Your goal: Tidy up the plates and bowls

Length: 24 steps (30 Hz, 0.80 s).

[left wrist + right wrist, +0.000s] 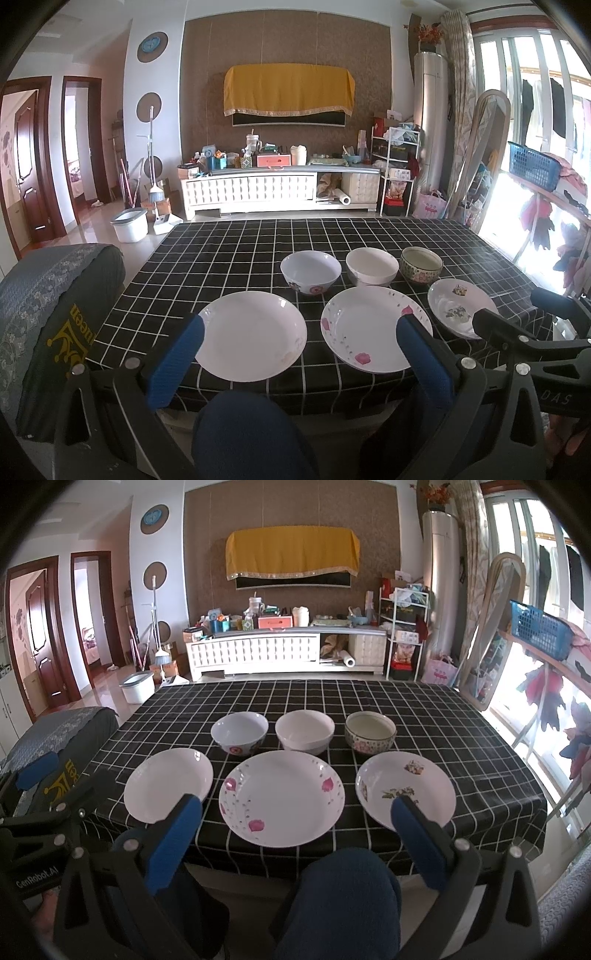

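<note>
A: Confirming layout. Three plates lie in the near row on the bench [424, 716], three bowls in the far row. Near row, left to right: plain plate [168, 784], pink-flower plate [282, 797], plate with small prints [404, 790]. Far row: bowl with red emblem [239, 733], white bowl [304, 731], patterned bowl [370, 734]. All pieces stand apart, none stacked.

B: State of the jaws?

A: Left gripper [299, 354]: jaws apart, holding nothing. Right gripper [297, 830]: jaws apart, holding nothing. Both hover off the near edge of the bench, above the person's knee [343, 890], touching no dish.

B: Which gripper is nearer which plate?

A: In the left wrist view, the plain plate [251, 334] lies straight ahead between the blue pads, with the pink-flower plate [373, 328] toward the right pad. In the right wrist view, the pink-flower plate lies centred ahead, and the printed plate sits beyond the right pad. Judgement: the left gripper is better placed for the plain plate, the right gripper for the printed plate.

B: Long axis?

A: Not applicable. The plates are round and lie flat, so approach direction is free; only the near rim is offered to the jaws.

B: Progress?

A: Judgement: sorting not yet begun. Stacking probably starts with an outer plate onto the middle one.
</note>
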Available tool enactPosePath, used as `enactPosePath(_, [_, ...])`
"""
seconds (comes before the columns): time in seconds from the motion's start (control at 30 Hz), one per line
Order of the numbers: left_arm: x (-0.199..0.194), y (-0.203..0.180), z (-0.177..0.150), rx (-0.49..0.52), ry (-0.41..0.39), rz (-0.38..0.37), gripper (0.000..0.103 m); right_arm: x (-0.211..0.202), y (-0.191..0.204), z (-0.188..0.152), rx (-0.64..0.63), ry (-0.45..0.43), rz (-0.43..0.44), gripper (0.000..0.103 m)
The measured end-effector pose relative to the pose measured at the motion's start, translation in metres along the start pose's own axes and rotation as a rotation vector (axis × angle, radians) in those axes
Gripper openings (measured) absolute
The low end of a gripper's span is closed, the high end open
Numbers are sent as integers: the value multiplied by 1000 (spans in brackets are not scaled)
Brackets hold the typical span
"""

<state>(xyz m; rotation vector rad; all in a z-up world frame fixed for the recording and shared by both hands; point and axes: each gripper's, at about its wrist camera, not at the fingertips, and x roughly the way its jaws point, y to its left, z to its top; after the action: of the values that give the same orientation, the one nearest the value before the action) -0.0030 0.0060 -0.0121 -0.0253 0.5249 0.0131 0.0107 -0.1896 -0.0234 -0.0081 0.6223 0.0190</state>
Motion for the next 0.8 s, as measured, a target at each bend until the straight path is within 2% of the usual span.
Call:
enactPosePath(0.43, [2, 1, 0, -1, 5, -10, 103, 1, 0, 0, -1, 5, 2, 103])
enactPosePath(0.63, [4, 13, 16, -12, 14, -14, 103, 5, 7, 23, -21, 1, 3, 103])
enactPosePath(0.8, [18, 42, 36, -56, 38, 12, 103, 15, 24, 50, -58, -21, 14, 103])
